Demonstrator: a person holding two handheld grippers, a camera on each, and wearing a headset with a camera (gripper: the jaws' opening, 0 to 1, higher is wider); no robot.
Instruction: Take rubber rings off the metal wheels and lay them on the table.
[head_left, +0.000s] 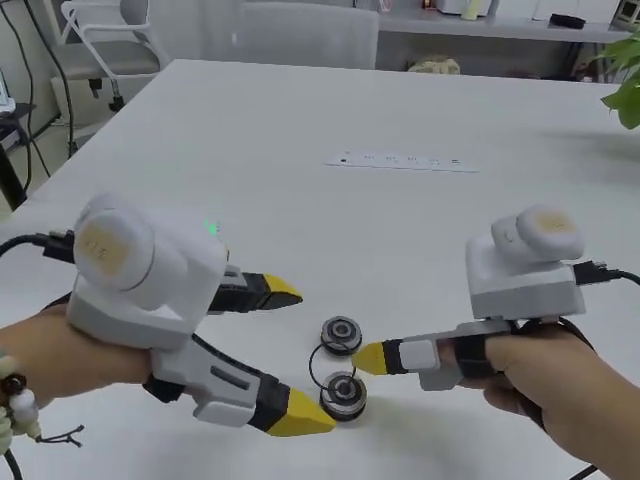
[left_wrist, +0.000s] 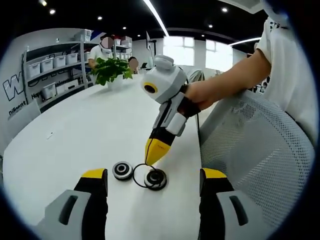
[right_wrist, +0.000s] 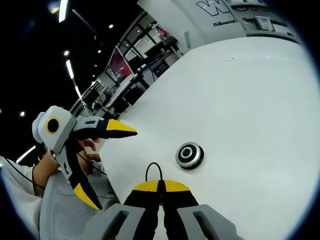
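Head view: left gripper (head_left: 297, 357) has its jaws spread wide, yellow tips on the left flank of the wheels, touching nothing. Right gripper (head_left: 365, 357) has its jaws pressed together, tip pushed in between the two metal wheels. Far wheel (head_left: 341, 334) and near wheel (head_left: 343, 393) sit just beside each other on the worktop (head_left: 400, 230), close to its near edge. Rubber ring (head_left: 312, 372) is a thin black loop hanging off the near wheel's left side, partly off it.

Left gripper view: own jaws wide apart, both wheels (left_wrist: 123, 170) (left_wrist: 155, 178) just ahead of the tips. Right gripper's closed tip (left_wrist: 154, 156) meets the top of the ring loop (left_wrist: 133, 178).

Right gripper view: own jaws closed, ring loop (right_wrist: 152, 165) poking out of the tips, so it looks pinched. Far wheel (right_wrist: 189, 155) lies just past the tips, apart from them. Left gripper (right_wrist: 105, 163) is open.
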